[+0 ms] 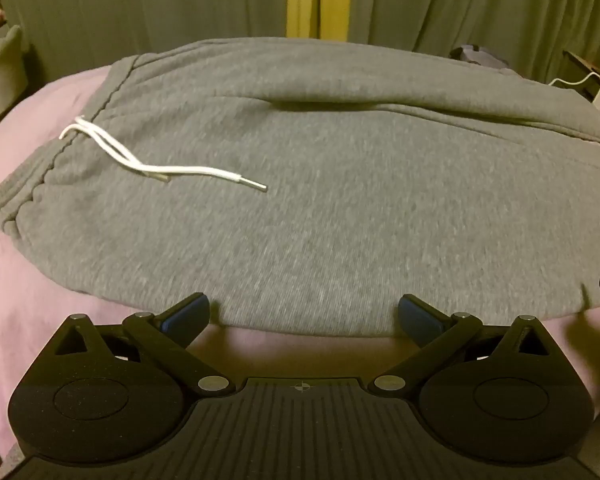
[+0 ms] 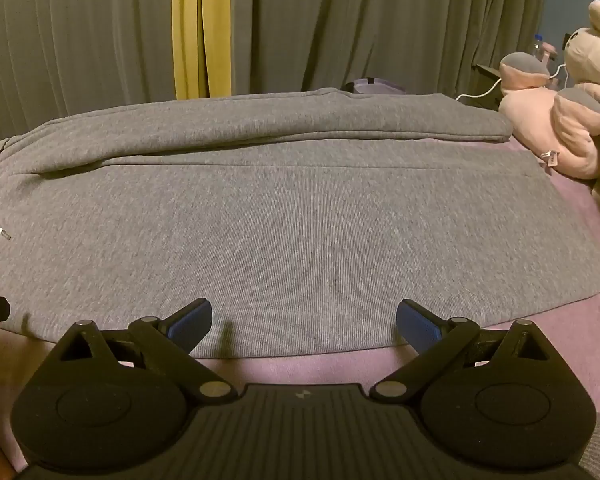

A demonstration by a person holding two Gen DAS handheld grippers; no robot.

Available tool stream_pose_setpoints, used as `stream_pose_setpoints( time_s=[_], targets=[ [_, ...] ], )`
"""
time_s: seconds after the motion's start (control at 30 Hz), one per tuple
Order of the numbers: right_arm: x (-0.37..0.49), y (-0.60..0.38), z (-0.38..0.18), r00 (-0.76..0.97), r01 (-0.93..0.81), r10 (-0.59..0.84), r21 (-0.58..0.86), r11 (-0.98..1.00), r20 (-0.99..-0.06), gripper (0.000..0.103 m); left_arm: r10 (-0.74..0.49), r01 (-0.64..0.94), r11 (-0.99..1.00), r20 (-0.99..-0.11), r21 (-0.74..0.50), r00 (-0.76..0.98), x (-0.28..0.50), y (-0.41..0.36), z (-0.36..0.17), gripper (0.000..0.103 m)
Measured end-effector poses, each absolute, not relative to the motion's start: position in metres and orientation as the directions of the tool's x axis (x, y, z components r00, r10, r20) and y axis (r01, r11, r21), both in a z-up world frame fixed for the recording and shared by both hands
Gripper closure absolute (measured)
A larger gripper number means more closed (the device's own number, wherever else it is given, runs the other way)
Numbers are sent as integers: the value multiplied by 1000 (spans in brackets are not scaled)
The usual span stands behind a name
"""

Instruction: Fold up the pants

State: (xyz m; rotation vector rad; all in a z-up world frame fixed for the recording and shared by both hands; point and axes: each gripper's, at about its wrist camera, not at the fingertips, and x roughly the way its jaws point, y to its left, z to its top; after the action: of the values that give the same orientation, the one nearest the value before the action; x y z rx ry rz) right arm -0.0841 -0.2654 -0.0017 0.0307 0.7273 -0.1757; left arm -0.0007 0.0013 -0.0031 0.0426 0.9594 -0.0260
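Left wrist view: grey pants [image 1: 340, 200] are laid flat across a pink sheet [image 1: 28, 280], white drawstring [image 1: 140, 160] at the waistband on the left. The left gripper [image 1: 304, 314] is spread wide over the near hem, nothing pinched.

Right wrist view: the right gripper [image 2: 304, 320] is likewise spread, empty, at the near edge. A plush toy [image 2: 560, 120] is seen at far right.

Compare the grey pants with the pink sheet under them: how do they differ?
The pants are grey ribbed knit; the sheet is smooth pink. The pants carry a white drawstring; the sheet shows none. The pants cover only part of the sheet. Both lie flat.
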Motion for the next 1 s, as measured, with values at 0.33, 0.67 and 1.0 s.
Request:
stream_pose_setpoints(
  time_s=[0.33, 0.67, 1.0],
  targets=[
    [-82, -265, -3, 731, 171, -150, -34, 985, -666, 4, -4, 41, 999, -821, 24, 571, -2, 3, -5, 0],
    [-82, -265, -3, 729, 172, -151, -35, 984, -667, 4, -3, 40, 999, -822, 25, 569, -2, 2, -6, 0],
    [-82, -265, -4, 730, 172, -151, -34, 984, -667, 4, 0, 40, 999, -827, 28, 563, -2, 1, -7, 0]
  ],
)
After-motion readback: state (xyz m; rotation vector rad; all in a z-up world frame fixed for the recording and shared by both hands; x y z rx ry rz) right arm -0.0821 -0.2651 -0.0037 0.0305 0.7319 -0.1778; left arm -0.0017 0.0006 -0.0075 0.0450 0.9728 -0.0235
